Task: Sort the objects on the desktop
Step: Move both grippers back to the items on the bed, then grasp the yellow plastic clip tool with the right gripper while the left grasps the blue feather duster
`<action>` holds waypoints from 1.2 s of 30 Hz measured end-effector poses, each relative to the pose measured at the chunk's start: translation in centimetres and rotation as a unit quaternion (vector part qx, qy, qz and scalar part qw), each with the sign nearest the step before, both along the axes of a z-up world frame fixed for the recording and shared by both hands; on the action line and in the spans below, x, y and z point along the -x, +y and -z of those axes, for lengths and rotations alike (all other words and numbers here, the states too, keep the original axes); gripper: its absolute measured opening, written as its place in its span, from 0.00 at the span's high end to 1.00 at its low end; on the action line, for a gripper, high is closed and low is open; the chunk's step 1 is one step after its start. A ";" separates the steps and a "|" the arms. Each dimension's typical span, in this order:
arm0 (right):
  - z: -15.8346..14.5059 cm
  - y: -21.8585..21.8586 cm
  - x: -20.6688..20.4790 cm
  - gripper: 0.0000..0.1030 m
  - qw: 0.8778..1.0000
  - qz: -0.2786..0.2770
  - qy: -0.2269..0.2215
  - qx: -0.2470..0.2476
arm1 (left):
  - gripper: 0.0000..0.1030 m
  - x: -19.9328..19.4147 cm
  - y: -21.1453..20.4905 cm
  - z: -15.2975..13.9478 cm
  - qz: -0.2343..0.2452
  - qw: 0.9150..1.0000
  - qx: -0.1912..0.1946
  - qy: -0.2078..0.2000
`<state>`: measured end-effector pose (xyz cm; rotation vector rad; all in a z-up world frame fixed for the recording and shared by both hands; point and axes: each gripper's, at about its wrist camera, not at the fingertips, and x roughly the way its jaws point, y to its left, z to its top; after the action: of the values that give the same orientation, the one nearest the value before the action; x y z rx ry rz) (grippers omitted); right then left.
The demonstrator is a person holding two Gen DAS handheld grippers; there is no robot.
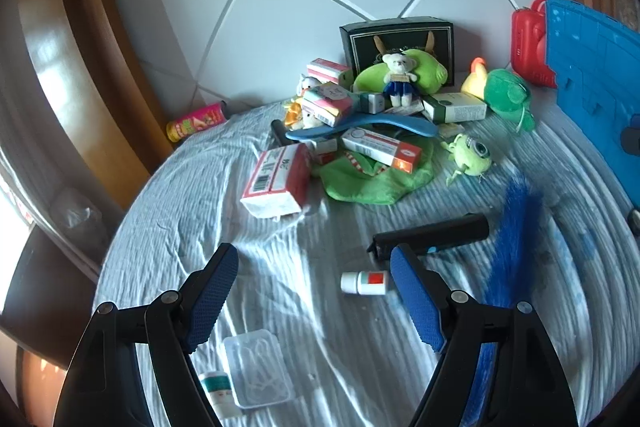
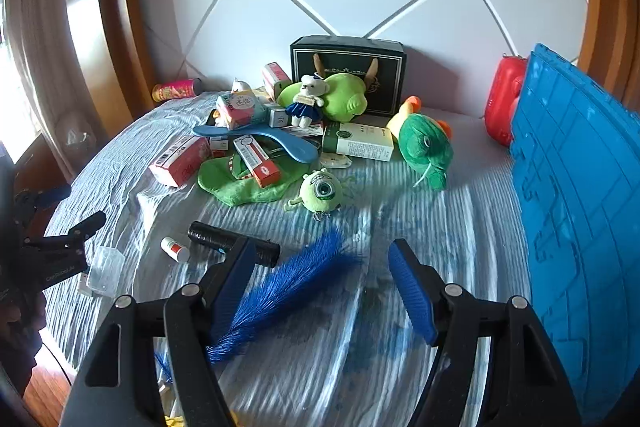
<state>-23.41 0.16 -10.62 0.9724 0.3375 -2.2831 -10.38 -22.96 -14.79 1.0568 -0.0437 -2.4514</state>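
Observation:
A pile of boxes and plush toys lies at the back of the striped cloth: a red and white box (image 1: 276, 181), a green cloth (image 1: 376, 183), a one-eyed green plush (image 1: 472, 151) (image 2: 320, 191), a teddy bear (image 2: 306, 101). Nearer lie a black cylinder (image 1: 432, 237) (image 2: 234, 241), a small white bottle (image 1: 364, 282) (image 2: 175, 249) and a blue feather brush (image 2: 280, 287). My left gripper (image 1: 314, 293) is open and empty above the cloth, the bottle beside its right finger. My right gripper (image 2: 322, 289) is open and empty over the brush.
A blue plastic crate (image 2: 576, 227) stands at the right, a red case (image 2: 502, 103) behind it. A clear plastic case (image 1: 256, 371) and a small tube (image 1: 218, 393) lie near the front left. A pink can (image 1: 196, 121) lies by the wooden frame. A black box (image 2: 348, 71) leans on the wall.

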 end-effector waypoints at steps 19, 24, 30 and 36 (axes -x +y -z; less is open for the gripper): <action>5.9 -4.4 0.2 0.33 0.989 -0.110 -0.080 -0.051 | 0.23 4.2 2.0 3.8 0.134 0.989 -0.026 -0.059; 8.9 -4.4 -6.9 0.33 0.961 -0.239 -0.067 -0.118 | 0.23 3.3 2.3 3.4 0.142 0.988 -0.026 -0.051; 12.6 -4.3 -15.3 0.33 0.899 -0.388 -0.050 -0.195 | 0.23 1.9 1.7 3.0 0.114 0.992 -0.036 -0.051; 16.3 -5.1 -19.3 0.33 0.829 -0.497 0.011 -0.256 | 0.23 -1.4 0.9 1.8 0.069 0.996 -0.036 -0.036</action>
<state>-4.12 -4.92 -26.94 0.7270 1.1948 -1.2403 -8.98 -22.10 -16.61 1.2091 -0.0532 -2.5541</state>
